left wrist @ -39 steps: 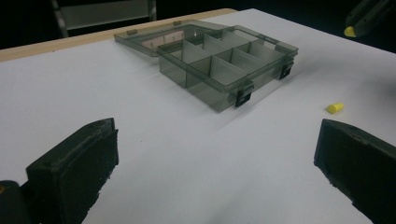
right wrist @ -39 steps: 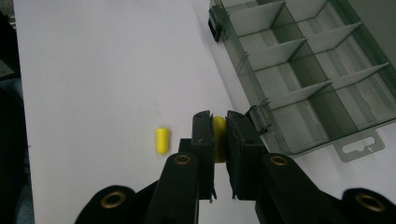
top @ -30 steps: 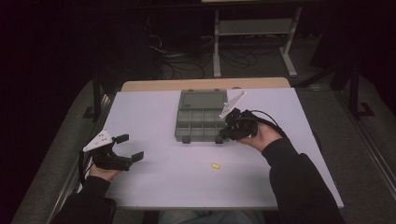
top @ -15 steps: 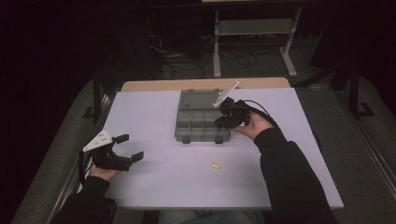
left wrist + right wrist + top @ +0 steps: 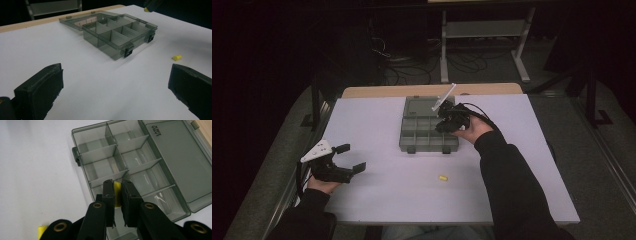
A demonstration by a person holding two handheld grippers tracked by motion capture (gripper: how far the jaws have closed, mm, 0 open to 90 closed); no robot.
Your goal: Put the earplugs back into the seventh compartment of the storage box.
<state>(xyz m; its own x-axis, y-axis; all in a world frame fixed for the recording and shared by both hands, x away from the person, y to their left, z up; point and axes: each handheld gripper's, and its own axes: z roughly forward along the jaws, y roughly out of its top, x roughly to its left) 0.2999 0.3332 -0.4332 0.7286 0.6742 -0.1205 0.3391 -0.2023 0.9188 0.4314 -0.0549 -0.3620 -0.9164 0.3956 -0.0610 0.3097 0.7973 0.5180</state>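
Observation:
A smoky grey compartment box (image 5: pixel 428 136) stands mid-table with its lid (image 5: pixel 422 106) laid open flat behind it. My right gripper (image 5: pixel 446 121) hovers over the box's right side, shut on a small yellow piece (image 5: pixel 117 192), above the dividers (image 5: pixel 117 155). A second yellow piece (image 5: pixel 442 177) lies loose on the white table in front of the box, also seen from the left gripper (image 5: pixel 177 57). My left gripper (image 5: pixel 348 157) rests at the table's left edge, open and holding nothing, its fingers (image 5: pixel 40 90) wide apart facing the box (image 5: pixel 120 32).
The white tabletop (image 5: pixel 377 125) has a wooden strip (image 5: pixel 377 92) along its far edge. Beyond it, in the dark, a metal stand (image 5: pixel 484 30) and cables lie on the floor. Black latches (image 5: pixel 128 52) stick out of the box's front wall.
My right gripper has moved with the yellow piece from the box's front right corner farther back over its compartments. The left gripper has stayed put.

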